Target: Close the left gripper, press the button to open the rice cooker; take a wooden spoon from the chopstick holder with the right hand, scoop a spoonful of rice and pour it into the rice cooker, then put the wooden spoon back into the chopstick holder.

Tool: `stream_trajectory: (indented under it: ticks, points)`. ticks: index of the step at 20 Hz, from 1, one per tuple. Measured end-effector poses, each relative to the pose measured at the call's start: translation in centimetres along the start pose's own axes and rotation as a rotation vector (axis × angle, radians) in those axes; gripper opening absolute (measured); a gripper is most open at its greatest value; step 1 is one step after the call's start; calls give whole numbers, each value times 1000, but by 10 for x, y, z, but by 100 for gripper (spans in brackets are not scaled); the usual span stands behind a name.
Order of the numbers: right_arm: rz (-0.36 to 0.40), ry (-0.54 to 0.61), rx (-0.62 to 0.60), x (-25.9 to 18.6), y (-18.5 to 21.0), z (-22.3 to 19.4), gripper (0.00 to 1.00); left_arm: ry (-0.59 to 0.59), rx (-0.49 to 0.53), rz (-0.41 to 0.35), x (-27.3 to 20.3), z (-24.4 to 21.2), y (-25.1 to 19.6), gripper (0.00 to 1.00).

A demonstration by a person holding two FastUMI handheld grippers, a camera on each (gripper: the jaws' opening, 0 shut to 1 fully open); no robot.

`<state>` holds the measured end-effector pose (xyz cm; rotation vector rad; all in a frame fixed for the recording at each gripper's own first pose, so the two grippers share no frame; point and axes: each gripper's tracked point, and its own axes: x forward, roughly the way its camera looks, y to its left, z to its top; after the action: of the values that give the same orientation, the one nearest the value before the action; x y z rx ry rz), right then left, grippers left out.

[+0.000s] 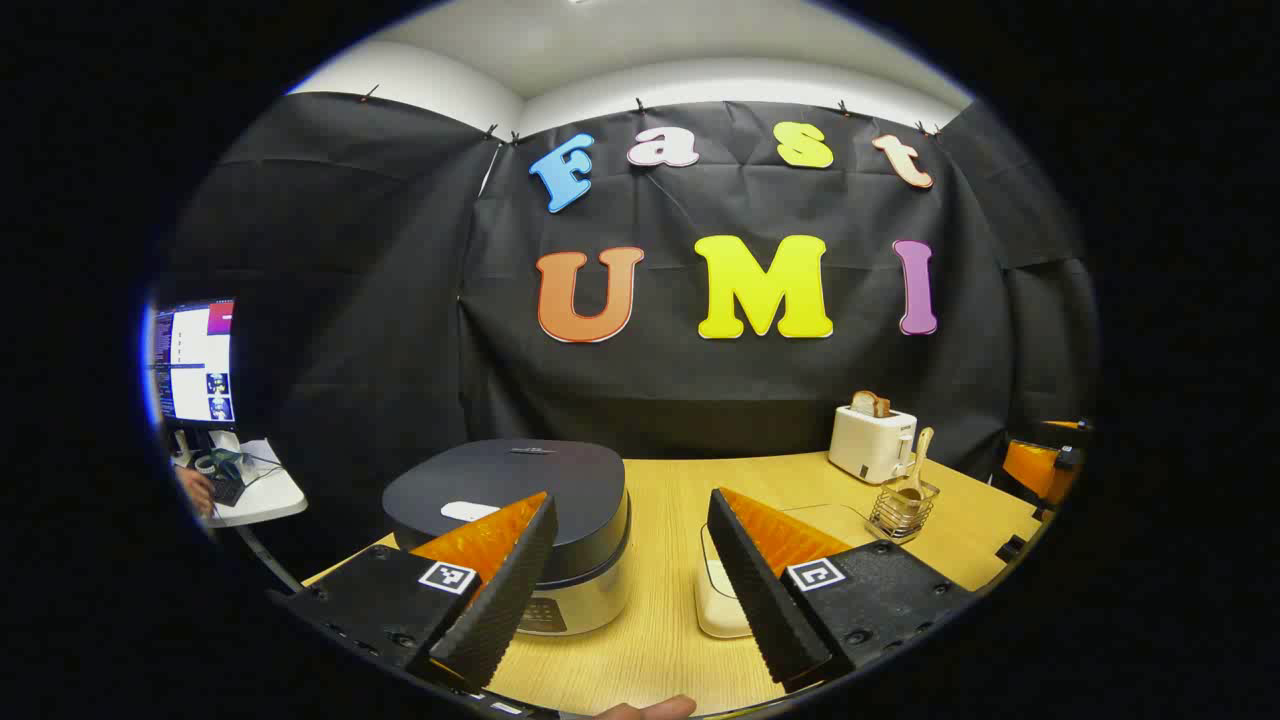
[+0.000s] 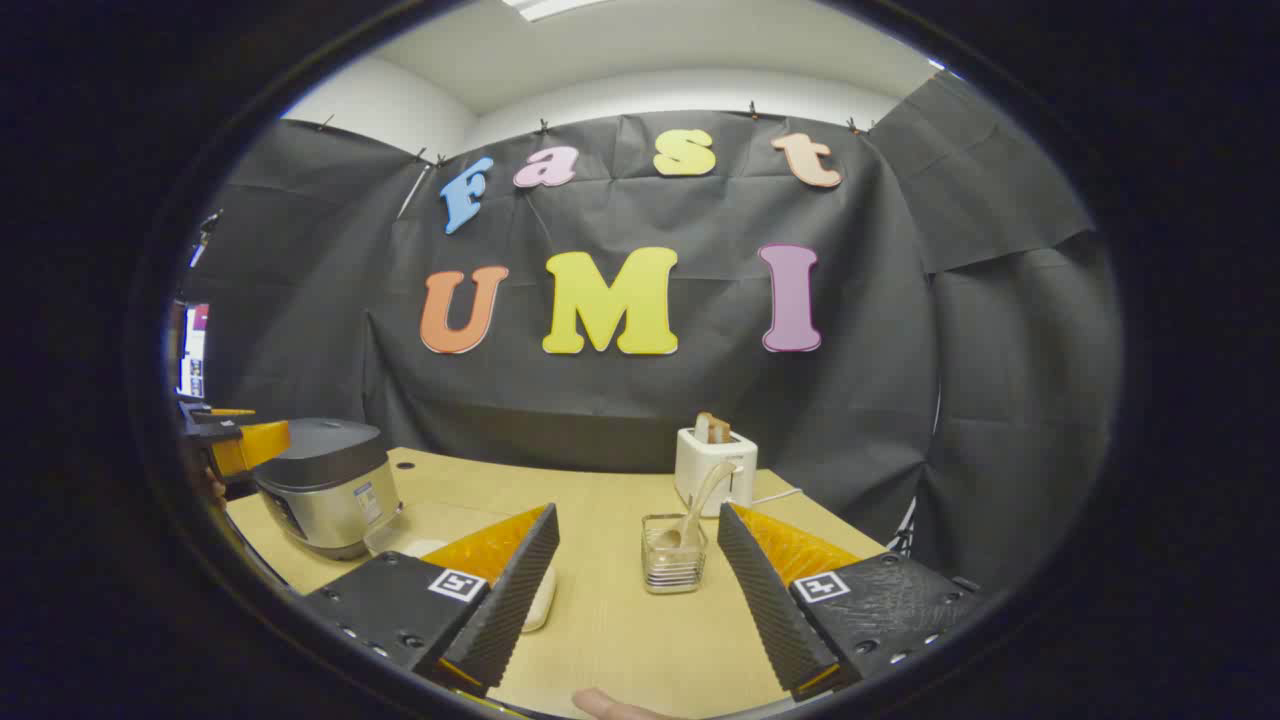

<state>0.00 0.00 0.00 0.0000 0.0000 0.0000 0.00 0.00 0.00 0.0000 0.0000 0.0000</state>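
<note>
Both grippers, left point(image 1: 632, 560) and right point(image 2: 636, 575), are held spread wide above the wooden table point(image 1: 660, 630). A closed dark-lidded rice cooker point(image 1: 520, 520) is seen left; the wooden spoon point(image 2: 695, 510) stands in the wire chopstick holder point(image 2: 673, 567), ahead.

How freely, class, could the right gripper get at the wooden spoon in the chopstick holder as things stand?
Probably freely: the right gripper is open, and the wooden spoon leans up out of the chopstick holder directly ahead, bare table between.

Left tongs point(image 1: 632, 560) and right tongs point(image 2: 637, 575) both spread wide, level, nothing between their fingers.
</note>
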Motion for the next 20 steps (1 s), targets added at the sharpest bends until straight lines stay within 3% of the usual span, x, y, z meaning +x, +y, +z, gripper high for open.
stream_trajectory:
  ticks: [7,15,18,20]
  points:
    - [2,6,34,1,-9,3,96,29,17,33,6,-8,11,97]
    - [-6,-9,53,-4,-22,12,96,85,15,87,16,3,54,96]
    - [-7,-13,66,-5,-27,15,96,143,4,85,19,3,72,85]
    - [-2,-11,77,-6,-28,16,96,167,8,77,23,4,79,66]
